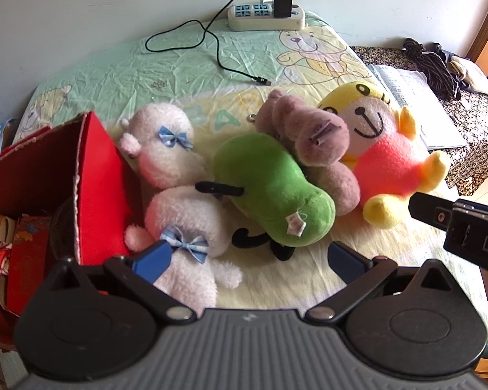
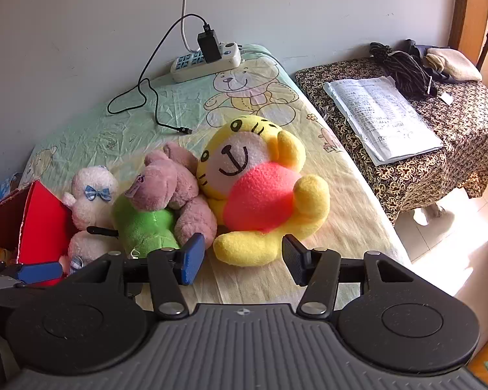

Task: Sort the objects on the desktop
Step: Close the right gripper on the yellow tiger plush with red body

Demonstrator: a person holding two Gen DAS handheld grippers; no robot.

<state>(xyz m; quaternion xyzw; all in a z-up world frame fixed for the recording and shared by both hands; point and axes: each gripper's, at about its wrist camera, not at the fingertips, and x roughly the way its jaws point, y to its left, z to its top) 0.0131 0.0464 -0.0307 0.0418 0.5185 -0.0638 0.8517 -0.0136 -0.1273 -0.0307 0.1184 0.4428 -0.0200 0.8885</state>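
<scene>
Red box [image 1: 94, 188] at the worktop's left edge. Beside it, two white plushes [image 1: 166, 149], then the green plush [image 1: 273, 191] under the mauve plush [image 1: 309, 136], and the yellow plush [image 2: 260, 191] toward the right edge. All look light, soft and compressible: pinch deep across a limb or narrow body. Your left gripper [image 1: 247, 260] is spread wide and empty; your right gripper [image 2: 244, 256] likewise.

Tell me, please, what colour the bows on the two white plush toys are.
Light blue checked bows; clearest in the left wrist view.
</scene>
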